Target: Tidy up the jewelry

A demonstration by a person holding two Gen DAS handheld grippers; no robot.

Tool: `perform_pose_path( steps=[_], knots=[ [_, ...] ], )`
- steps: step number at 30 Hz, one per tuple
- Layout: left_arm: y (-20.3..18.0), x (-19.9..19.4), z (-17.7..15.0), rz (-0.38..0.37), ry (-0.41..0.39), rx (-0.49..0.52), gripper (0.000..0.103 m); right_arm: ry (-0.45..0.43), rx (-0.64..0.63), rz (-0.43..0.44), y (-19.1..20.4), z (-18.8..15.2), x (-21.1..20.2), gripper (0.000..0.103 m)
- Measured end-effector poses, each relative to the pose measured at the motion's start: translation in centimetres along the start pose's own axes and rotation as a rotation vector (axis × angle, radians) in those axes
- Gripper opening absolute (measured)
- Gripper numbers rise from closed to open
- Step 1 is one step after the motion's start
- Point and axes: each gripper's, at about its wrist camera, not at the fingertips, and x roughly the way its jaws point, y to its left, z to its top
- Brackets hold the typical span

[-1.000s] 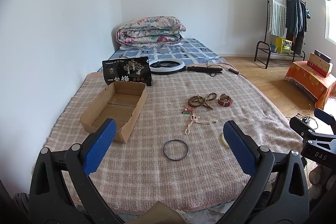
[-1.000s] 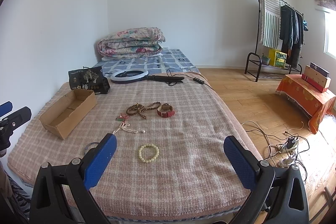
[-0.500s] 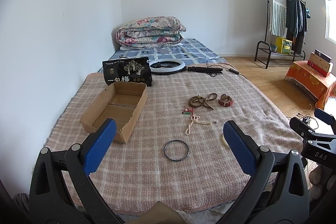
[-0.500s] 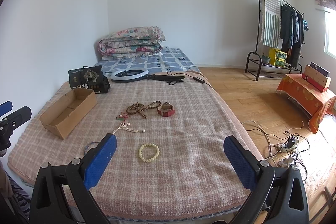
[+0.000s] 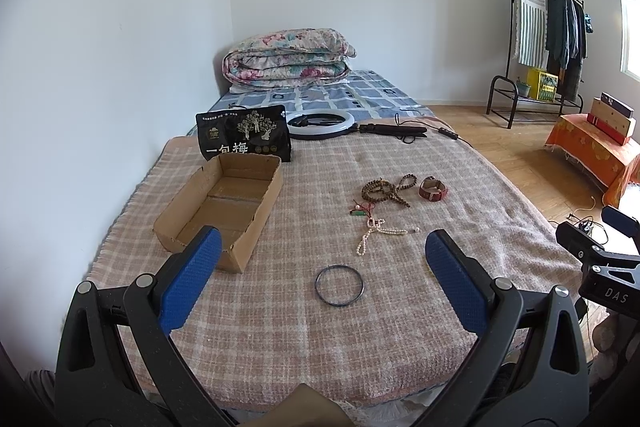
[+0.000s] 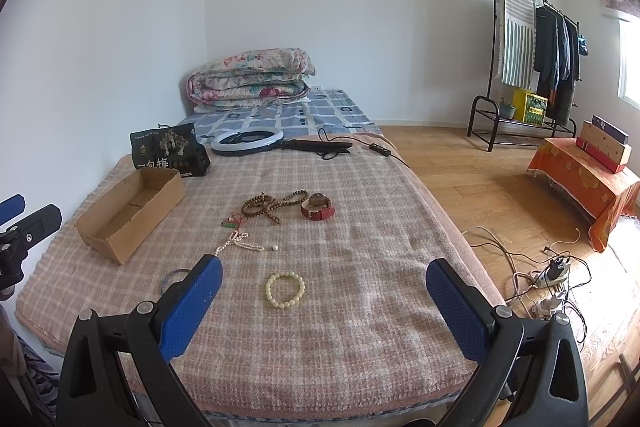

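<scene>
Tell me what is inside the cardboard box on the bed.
Nothing shows inside the cardboard box: only its bare floor with folded flaps. The left gripper's finger hides its near corner, and the near wall hides a strip of floor behind it.

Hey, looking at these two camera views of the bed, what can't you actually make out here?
- Dark ring: right view, partly hidden behind the right tongs' left finger.
- Cream bracelet: left view, hidden, likely behind the left tongs' right finger.
- Small green charm: both views, too small to identify.
- Watch dial: too small to read.
- Box near wall's inside: turned away in the left view.
</scene>
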Motion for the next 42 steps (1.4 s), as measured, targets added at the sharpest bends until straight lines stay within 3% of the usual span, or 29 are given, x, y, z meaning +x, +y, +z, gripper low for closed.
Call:
perform_pose_path(
  steps=[19,31,42],
  knots=[
    [0.9,2.8,0.1,0.017,0.032,0.009,0.103,0.043,0.008,0.012,0.4,0.7,1.6,0.103],
    [2.3,7.4,2.4,0.015,0.109,0.032,0.103,0.070,-0.052,-0.015,-0.7,5.2,6.0,0.103],
    [2.8,13.5,2.7,-0.041,0.204,0.067,0.103,0.162,0.035,0.128,-1.7,8.5,14.0,0.103]
  ],
)
